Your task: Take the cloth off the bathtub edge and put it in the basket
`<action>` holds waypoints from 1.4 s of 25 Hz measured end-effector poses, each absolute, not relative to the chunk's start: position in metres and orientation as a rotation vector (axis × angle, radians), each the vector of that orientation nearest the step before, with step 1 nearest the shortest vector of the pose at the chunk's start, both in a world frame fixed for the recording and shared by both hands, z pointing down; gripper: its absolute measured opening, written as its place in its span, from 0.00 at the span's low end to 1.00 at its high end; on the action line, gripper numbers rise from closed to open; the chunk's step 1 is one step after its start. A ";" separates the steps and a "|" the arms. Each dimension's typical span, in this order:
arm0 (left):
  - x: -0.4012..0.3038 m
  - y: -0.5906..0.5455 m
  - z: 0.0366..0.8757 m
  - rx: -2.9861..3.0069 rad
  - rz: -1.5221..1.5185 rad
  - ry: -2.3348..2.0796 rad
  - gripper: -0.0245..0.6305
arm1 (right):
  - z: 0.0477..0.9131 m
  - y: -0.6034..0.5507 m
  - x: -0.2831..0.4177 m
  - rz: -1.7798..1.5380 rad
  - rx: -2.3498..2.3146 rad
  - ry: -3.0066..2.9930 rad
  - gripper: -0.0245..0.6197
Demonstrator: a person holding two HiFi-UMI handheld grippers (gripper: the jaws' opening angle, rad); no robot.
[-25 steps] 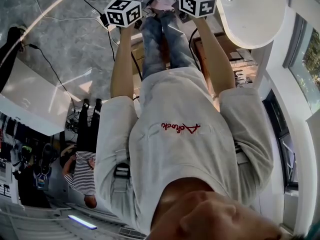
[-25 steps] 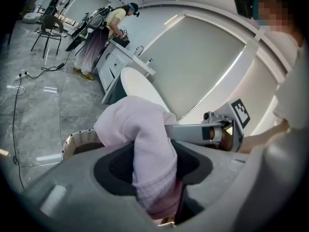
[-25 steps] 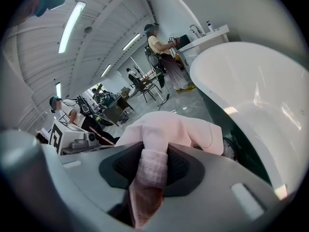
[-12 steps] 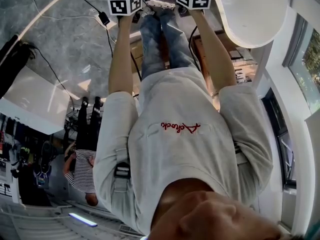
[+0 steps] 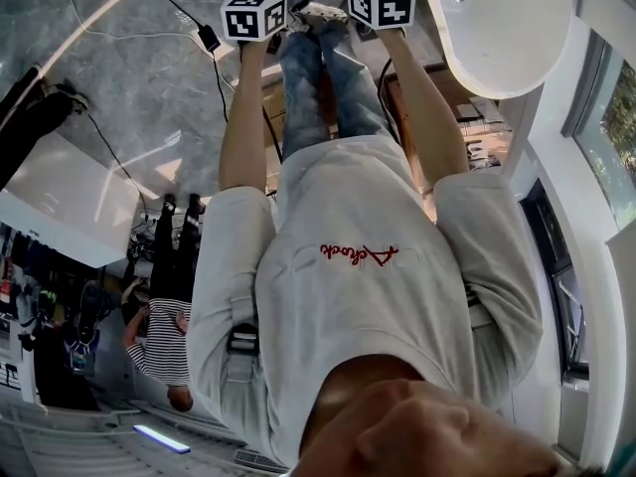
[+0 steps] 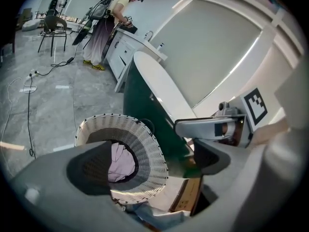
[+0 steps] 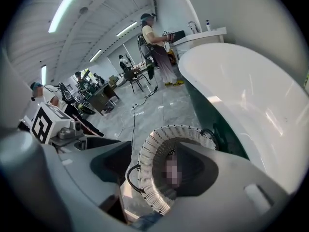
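Note:
A pink cloth (image 6: 121, 161) lies inside the white woven basket (image 6: 145, 144) on the floor beside the dark green, white-lined bathtub (image 6: 159, 86). My left gripper (image 6: 154, 161) hovers over the basket's mouth, open, with nothing between its jaws. My right gripper (image 7: 154, 168) hangs over the same basket (image 7: 149, 178) with its jaws apart and closing, nothing between them. The tub (image 7: 241, 95) rises just to its right. In the head view only the two marker cubes, left (image 5: 253, 15) and right (image 5: 383, 1), show at arm's length near the top edge.
Black cables (image 6: 29, 105) trail over the grey marble floor. A person (image 6: 108, 23) stands at a vanity counter (image 6: 130, 42) beyond the tub, with a chair (image 6: 53, 30) nearby. A wooden box (image 6: 190, 202) sits beside the basket. More people and desks (image 7: 91, 91) fill the far room.
A second ago the pink cloth hung between the two grippers; now it is gone from between them. The marker cubes have drawn slightly closer together and farther from me.

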State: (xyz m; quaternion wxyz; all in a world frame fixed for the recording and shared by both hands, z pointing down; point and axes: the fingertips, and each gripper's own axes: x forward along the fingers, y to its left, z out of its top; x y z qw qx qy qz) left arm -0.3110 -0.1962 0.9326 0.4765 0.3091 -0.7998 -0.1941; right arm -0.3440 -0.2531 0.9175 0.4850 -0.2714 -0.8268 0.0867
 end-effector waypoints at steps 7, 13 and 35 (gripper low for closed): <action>-0.316 -0.195 0.912 0.766 -0.423 -2.025 0.67 | 0.901 -0.263 -0.347 0.196 -0.654 -2.057 0.38; -0.325 -0.183 0.884 0.723 -0.385 -2.128 0.37 | 0.872 -0.267 -0.357 0.175 -0.668 -2.122 0.19; -0.333 -0.190 0.714 0.756 -0.280 -2.436 0.04 | 0.707 -0.267 -0.349 0.139 -0.790 -2.394 0.05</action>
